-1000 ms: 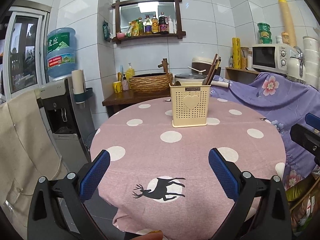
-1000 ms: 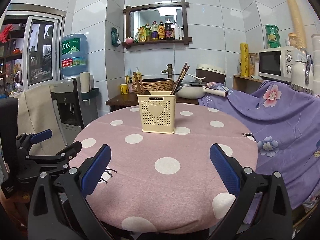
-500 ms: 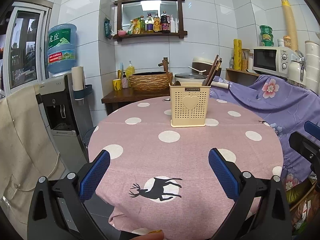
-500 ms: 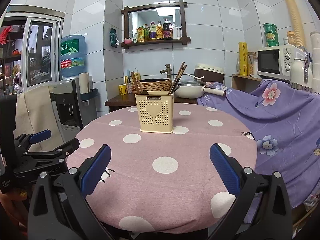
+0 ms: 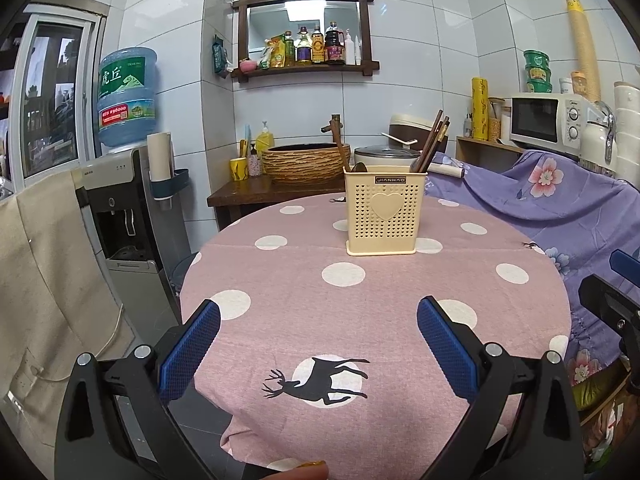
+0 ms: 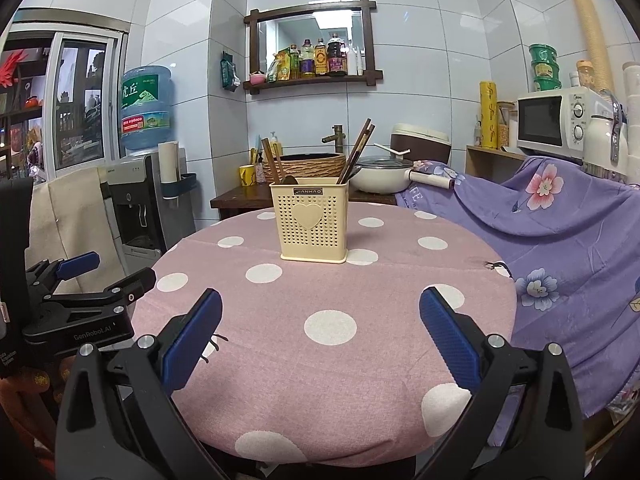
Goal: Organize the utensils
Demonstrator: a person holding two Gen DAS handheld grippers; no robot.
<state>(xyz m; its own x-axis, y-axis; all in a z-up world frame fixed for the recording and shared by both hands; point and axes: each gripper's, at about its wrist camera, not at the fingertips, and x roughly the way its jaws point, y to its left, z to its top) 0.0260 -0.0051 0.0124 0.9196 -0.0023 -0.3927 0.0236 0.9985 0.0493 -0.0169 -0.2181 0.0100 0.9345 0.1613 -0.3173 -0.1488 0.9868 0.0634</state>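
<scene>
"JIANHAO" is read on the utensil holder [image 5: 385,211], set well ahead of both wide-open, empty grippers: left gripper [image 5: 318,326], right gripper [image 6: 320,320]. Chopsticks [image 6: 357,151] and possibly a spoon are held inside. "GenRobot.AI" is marked on the left gripper.

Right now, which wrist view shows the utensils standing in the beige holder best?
The right wrist view: the utensils fan out above the holder, chopsticks leaning right, more sticks and a spoon at left. The left wrist view shows the chopsticks, but its left-side utensils blend into the basket behind.
</scene>
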